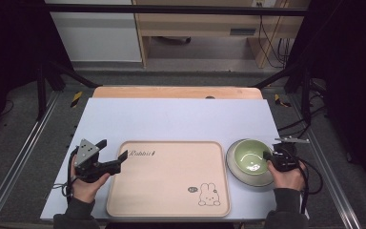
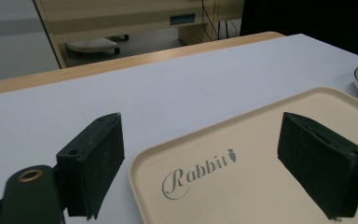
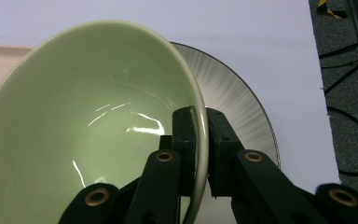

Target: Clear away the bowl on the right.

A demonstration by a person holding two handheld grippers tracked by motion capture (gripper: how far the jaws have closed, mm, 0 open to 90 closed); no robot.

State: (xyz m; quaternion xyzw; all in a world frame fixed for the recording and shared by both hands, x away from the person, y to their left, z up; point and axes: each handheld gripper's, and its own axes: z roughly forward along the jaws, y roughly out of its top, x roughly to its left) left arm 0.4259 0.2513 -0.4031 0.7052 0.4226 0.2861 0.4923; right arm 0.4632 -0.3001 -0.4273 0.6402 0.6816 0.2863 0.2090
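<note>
One beige tray (image 1: 169,179) mid-counter (image 1: 171,119), one green bowl (image 1: 251,157) on one grey plate (image 1: 236,168) just right, right gripper (image 1: 270,157) fingers clenched on bowl rim, left gripper (image 1: 112,151) fingers spread wide at tray's left corner.

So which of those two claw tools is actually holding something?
The right gripper: its jaws pinch the green bowl's rim. The left gripper is open beside the tray.
</note>
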